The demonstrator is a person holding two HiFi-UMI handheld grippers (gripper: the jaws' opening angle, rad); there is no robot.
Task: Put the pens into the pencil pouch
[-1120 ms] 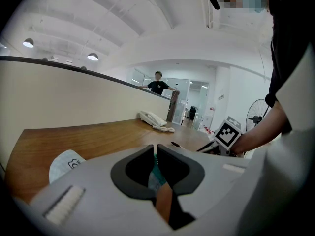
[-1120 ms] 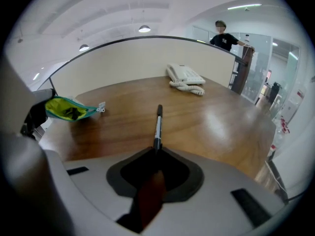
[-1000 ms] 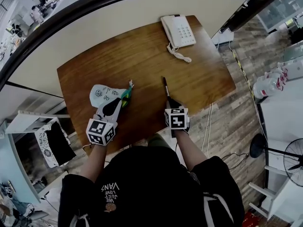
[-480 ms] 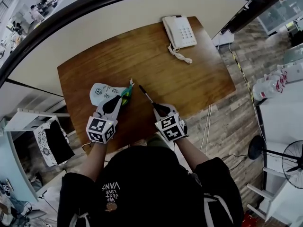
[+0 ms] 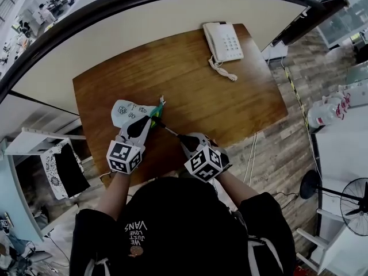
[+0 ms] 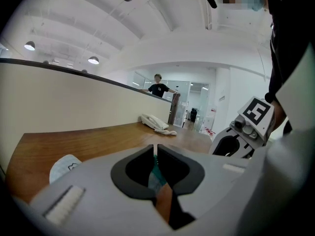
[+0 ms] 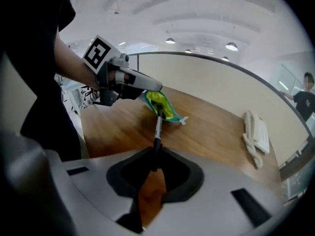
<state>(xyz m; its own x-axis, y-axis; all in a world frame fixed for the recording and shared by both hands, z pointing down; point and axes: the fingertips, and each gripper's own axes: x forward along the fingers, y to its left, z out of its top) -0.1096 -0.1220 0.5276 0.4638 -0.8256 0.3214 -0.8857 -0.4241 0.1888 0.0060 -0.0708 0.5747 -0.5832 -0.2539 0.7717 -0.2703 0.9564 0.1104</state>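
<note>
Over the desk, left side, L gripper pinches the pouch by its teal mouth edge, prob. to hold it open; R gripper, clamped on 1 pen, aims the tip at that opening.

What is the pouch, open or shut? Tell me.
Open: the right gripper view shows the pouch gaping, yellow lining exposed, with the pen tip at its mouth.

Wooden desk against a cream partition — white telephone at its far corner, plank floor.
</note>
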